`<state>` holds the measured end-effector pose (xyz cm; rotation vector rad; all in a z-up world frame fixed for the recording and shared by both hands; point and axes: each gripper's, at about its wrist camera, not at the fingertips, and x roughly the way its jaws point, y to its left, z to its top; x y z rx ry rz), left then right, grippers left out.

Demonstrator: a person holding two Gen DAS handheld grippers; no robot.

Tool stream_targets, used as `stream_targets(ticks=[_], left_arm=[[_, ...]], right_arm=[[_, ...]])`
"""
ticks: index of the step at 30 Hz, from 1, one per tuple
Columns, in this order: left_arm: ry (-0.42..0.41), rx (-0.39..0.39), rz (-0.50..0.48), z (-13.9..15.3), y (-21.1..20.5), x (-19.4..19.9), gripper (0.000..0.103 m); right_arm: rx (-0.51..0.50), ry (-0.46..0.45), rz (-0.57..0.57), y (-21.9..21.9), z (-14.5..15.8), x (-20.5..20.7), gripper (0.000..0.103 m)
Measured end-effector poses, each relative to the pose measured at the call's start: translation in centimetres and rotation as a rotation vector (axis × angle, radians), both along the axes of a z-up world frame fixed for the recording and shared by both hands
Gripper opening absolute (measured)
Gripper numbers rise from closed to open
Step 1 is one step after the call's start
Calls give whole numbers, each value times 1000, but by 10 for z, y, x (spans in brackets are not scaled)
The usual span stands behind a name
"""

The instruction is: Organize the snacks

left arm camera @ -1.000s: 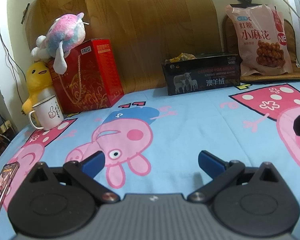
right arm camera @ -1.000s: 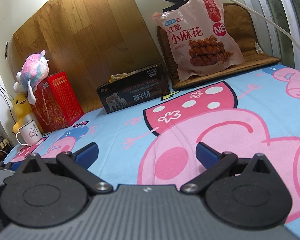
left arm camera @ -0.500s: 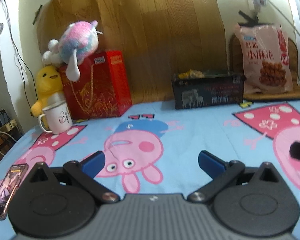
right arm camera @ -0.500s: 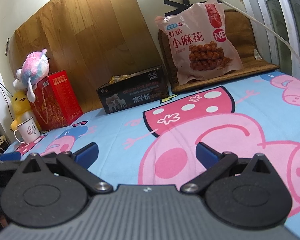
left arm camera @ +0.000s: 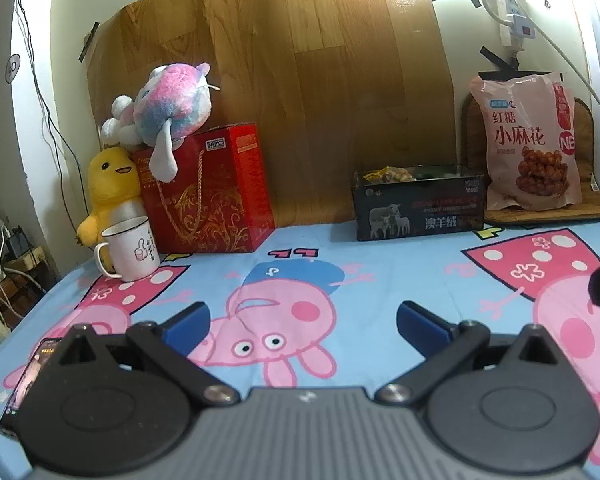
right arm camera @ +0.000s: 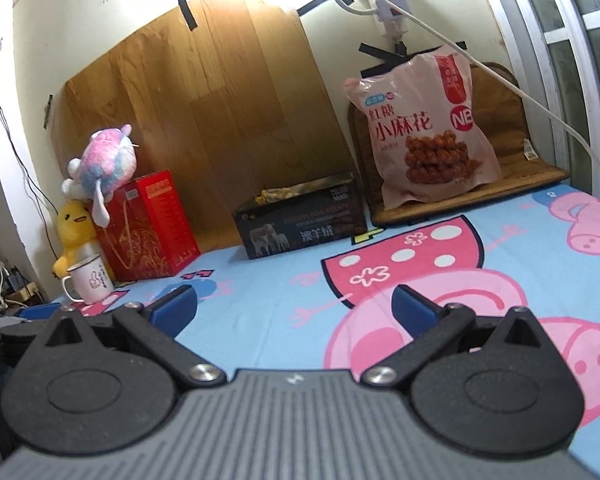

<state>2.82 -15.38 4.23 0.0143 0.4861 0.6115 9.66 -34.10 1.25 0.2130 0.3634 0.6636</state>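
Left wrist view shows the left gripper hovering over the cartoon-pig bedsheet, its blue fingers spread wide with nothing between them. Far ahead on the right, the dark box stands against the wooden panel, small wrapped snacks showing in its open top. Just right of it the large pink snack bag leans upright on a brown cushion. At far left a red gift box carries a pink-and-blue plush; a yellow duck plush and a white mug stand beside it. A phone lies near left. Right wrist view shows the right gripper likewise spread and empty above the sheet.
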Motion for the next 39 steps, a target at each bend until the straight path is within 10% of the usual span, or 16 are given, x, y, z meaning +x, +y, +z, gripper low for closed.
stream_targets(ticks=[39], left_arm=[[115,-13,-13,-15,1,10,103]], right_arm=[[11,17,2,-1,-6,-1,103]])
